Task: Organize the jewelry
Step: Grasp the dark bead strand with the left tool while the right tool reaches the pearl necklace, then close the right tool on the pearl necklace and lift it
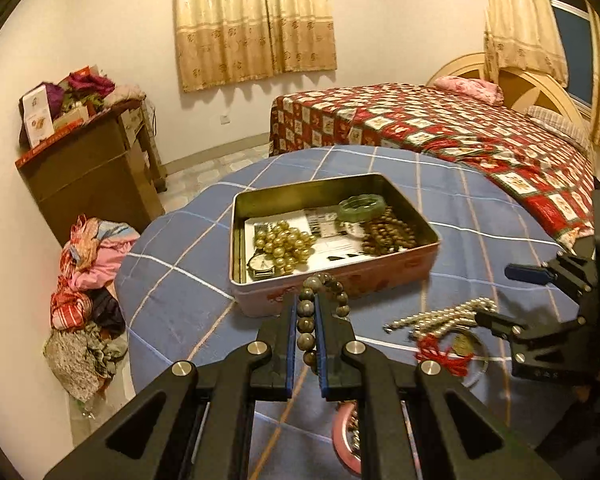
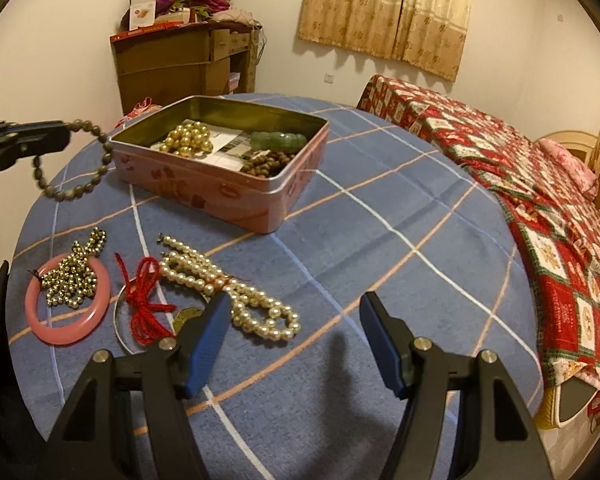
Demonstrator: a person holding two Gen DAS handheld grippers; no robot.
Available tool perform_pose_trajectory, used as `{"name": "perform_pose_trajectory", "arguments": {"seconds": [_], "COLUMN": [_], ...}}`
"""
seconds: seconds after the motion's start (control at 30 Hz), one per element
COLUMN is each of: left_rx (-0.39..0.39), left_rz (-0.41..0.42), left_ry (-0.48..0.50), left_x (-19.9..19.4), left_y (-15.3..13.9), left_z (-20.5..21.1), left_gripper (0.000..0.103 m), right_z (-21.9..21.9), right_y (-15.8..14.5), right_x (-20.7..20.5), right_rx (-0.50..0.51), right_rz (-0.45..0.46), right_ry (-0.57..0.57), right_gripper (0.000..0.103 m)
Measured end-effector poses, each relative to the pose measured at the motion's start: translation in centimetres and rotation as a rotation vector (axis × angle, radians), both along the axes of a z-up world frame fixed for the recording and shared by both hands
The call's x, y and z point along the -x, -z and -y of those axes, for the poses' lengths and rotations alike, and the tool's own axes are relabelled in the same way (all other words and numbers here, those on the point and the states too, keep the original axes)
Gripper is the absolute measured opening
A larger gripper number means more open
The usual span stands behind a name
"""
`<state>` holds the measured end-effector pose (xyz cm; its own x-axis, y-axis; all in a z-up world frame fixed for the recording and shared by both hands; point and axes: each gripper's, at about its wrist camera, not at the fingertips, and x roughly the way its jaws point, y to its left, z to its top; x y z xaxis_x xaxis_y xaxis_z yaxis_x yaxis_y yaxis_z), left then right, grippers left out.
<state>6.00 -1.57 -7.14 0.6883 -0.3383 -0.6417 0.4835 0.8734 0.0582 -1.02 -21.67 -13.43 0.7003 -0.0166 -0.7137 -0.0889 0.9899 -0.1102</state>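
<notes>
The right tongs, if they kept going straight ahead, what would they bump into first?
Probably the blue checked tablecloth: the open right tongs tilt down at a bare patch, with the white pearl necklace just to their left.

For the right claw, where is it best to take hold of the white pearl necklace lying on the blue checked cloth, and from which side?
Probably at the bundled middle of the white pearl necklace, where the strands bunch together near a red tie, so one pinch catches them all. Come from above, the pads straddling the bundle crosswise: it lies flat on the blue checked cloth. The right claw is open beside it.
</notes>
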Motion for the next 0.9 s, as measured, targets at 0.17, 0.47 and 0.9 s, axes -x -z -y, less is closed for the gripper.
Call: {"name": "perform_pose_trajectory", "arguments": {"seconds": [0.17, 0.47, 0.9], "left_rx": [0.004, 0.014, 0.03], "left_rz": [-0.016, -0.018, 0.015], "left_ry": [-0.004, -0.002, 0.008], "left_x": [-0.6, -0.7, -0.2], "left_y": [0.9, 0.8, -1.0], "left_z": [-0.1, -0.2, -0.2], "left_gripper": [0.008, 0.008, 0.008], "right_z": [-0.3, -0.3, 0.1], "right_y": [1.0, 1.0, -2.1], "right_x": [-0.8, -1.1, 0.3], "right_rx": [0.011, -0.03, -0.043], "right_rz": [-0.048, -0.085, 0.026], "right_ry": [-0.016, -0.05, -0.024], "right_gripper": [0.067, 0.01, 0.008]}}
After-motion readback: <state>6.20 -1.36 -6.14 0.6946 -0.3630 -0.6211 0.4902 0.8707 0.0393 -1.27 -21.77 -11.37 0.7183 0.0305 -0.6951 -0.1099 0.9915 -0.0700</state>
